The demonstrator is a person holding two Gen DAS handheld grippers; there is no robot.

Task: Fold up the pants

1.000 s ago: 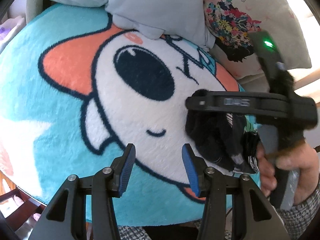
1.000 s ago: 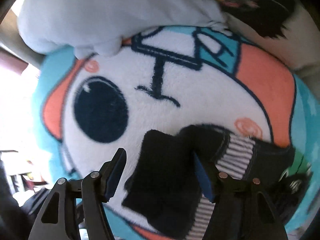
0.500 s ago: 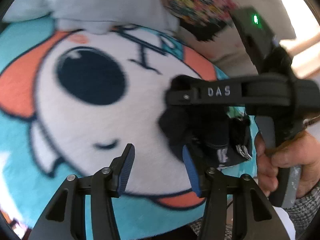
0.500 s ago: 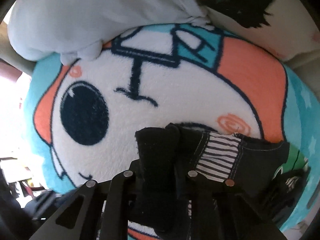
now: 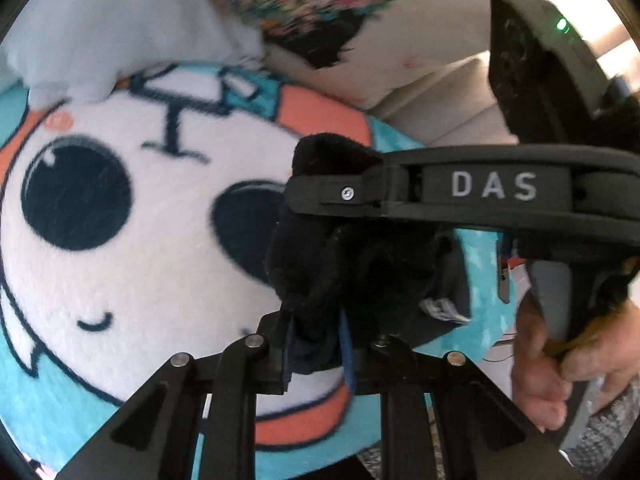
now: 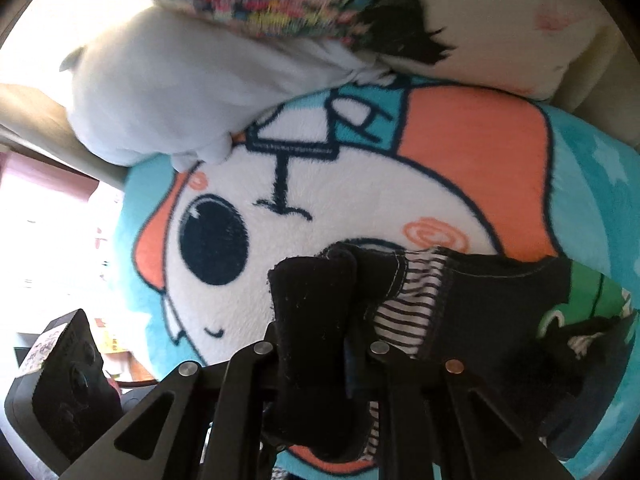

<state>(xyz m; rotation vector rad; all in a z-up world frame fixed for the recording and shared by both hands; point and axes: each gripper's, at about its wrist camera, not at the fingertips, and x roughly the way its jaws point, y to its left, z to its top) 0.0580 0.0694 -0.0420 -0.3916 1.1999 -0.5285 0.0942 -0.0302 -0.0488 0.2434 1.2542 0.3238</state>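
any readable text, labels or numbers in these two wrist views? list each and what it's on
"DAS": pale capitals on the side of the right claw's black body, seen from the left wrist view.
A white sticker on the black device at the lower left of the right wrist view carries print, too blurred to read.
The line shapes on the cartoon blanket are drawing, not legible words.

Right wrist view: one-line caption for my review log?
Right gripper shut on the black pants, bunched on a cartoon-face plush blanket.

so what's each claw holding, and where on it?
Both are shut on the black pants: the right claw pinches a bunched fold at their near edge, and the left claw pinches the same bunch.
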